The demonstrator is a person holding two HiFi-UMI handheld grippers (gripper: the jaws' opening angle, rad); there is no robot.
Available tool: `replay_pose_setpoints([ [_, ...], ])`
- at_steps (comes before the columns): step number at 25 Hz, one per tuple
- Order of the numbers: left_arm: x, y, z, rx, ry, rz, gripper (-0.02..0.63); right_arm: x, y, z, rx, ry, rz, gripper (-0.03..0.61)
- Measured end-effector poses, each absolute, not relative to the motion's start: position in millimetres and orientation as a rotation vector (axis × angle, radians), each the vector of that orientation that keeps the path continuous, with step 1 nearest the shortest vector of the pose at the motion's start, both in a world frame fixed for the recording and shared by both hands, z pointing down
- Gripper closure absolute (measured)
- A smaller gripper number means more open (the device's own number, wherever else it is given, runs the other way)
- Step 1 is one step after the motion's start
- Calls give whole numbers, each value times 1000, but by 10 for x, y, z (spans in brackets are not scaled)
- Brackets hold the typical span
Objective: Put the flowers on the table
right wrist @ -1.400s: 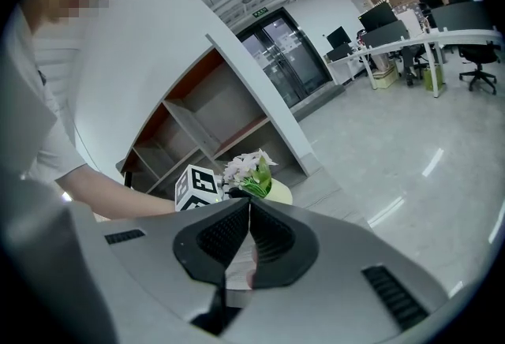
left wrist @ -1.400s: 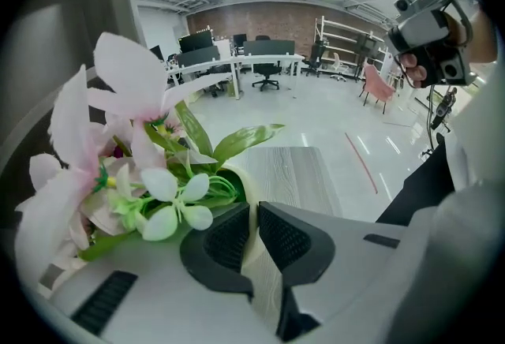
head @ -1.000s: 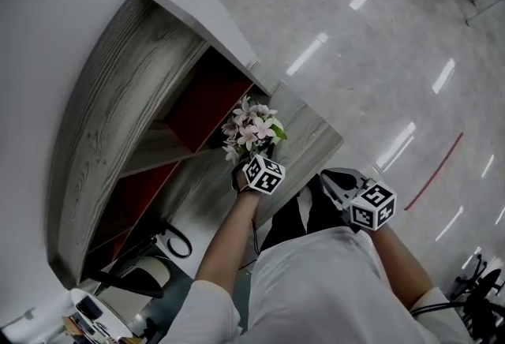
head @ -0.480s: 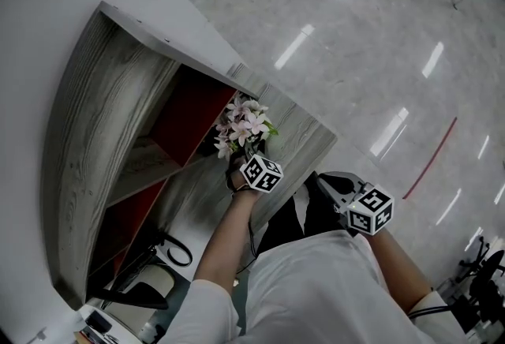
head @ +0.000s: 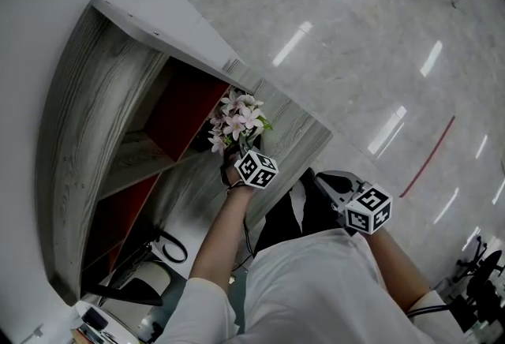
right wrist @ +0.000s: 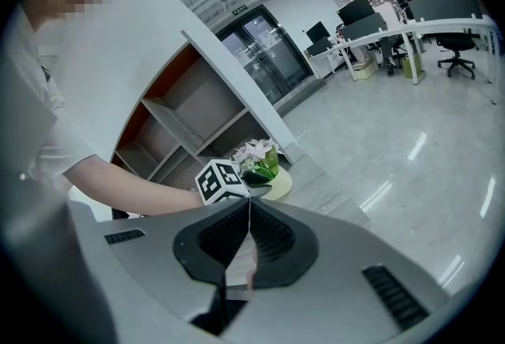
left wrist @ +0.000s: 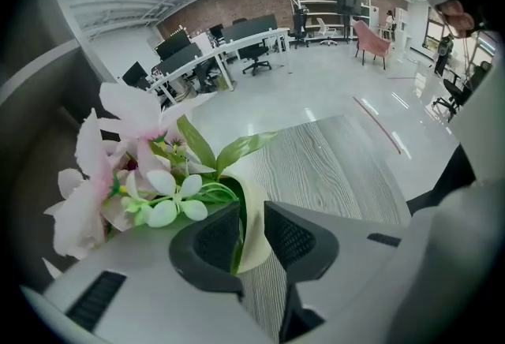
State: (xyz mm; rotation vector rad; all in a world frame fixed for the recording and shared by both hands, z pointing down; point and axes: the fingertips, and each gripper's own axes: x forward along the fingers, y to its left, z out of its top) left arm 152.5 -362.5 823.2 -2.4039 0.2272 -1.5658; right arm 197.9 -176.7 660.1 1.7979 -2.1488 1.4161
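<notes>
head view: left gripper (head: 237,155) holds the flowers (head: 235,120) over the grey wooden table (head: 304,133), ahead and left of the right gripper (head: 325,181). left gripper view: jaws pinch the cream pot (left wrist: 256,204) by its rim. right gripper view: jaws pressed together, empty.
</notes>
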Motion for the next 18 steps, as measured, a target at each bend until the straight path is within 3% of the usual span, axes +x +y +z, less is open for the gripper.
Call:
replay_pose_setpoints([
  [12, 1500, -3500, 7578, -2431, 403, -1421, 526, 1996, -1586, 6343, 1714, -2248, 1309, 560],
  [18, 1305, -3372, 7161, -2464, 569, -1354, 589, 1948, -1485, 6219, 1663, -2312, 1279, 560],
])
